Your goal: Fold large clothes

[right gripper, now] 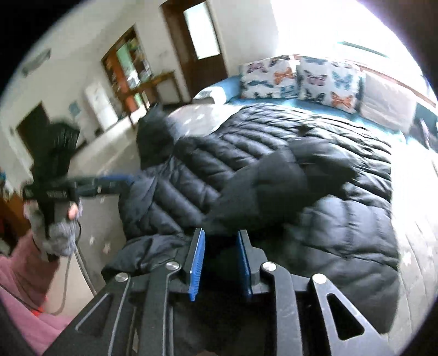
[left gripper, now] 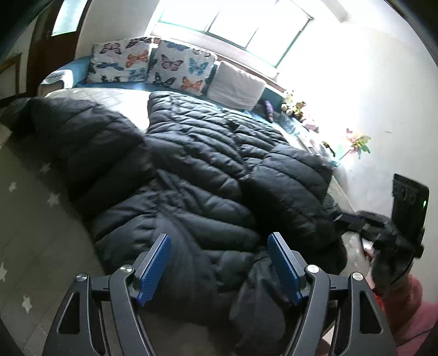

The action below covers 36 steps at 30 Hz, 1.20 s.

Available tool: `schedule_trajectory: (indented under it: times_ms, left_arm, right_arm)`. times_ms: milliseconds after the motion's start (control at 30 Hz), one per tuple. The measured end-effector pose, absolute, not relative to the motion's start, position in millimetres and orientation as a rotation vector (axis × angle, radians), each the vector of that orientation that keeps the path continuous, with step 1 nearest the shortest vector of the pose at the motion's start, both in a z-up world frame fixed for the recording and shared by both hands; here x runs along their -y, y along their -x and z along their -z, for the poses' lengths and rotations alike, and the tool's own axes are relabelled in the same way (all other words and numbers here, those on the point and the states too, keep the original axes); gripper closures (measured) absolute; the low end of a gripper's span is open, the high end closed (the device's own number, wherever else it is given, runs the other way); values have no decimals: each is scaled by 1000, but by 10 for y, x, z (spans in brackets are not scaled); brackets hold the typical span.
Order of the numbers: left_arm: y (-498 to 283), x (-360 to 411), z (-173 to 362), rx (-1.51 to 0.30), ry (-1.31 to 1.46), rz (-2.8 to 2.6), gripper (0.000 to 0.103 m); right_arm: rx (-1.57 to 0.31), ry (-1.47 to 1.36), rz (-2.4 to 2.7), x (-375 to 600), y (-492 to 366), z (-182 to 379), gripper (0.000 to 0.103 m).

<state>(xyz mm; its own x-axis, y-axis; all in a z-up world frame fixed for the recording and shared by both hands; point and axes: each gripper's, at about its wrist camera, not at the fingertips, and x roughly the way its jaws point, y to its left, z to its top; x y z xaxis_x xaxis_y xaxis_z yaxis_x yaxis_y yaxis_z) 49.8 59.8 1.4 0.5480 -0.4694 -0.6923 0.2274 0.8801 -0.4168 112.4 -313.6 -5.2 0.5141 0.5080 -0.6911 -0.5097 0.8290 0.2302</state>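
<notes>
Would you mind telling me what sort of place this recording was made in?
Most likely a bedroom in a home: a bed with a star-print sheet, butterfly-print pillows below a window, and a black puffer jacket spread out.

We see a big black puffy quilted jacket (right gripper: 273, 197) spread flat on a bed with a pale star-print sheet (right gripper: 410, 260). Our right gripper (right gripper: 219, 263), black with blue pads, sits near its close edge, jaws a little apart. Far left, the left gripper (right gripper: 120, 180) reaches the jacket. Butterfly pillows (right gripper: 301, 79) lie far back.
</notes>
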Motion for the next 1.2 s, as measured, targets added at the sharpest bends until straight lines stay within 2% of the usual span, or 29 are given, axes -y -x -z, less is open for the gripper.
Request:
schedule_trajectory:
  times_ms: [233,567,700,900,1000,1200]
  left_arm:
    - [-408,-776,94,-908,356,387,26]
    - [-270,-723,17,-903,355,404,26]
    - [-276,-663,31,-912,358,410,23]
    - [-374,-622,95,-930,377,403,23]
    - [-386,-652,11,-899,383,384,23]
    - [-463,-689,-285,-802,329,297,23]
  right_arm:
    - [-863,79,-249,3387,-1512,234,72]
    - [-779,100,-540,2430,-1531,5,72]
    - [-729,120,-569,2364,-1423,-148,72]
    - [-732,94,-437,2936,-1387,-140,70]
    - [-783,42,-326,3374,-1437,-13,66]
    - [-917,-130,-256,4043,-1509,470,64]
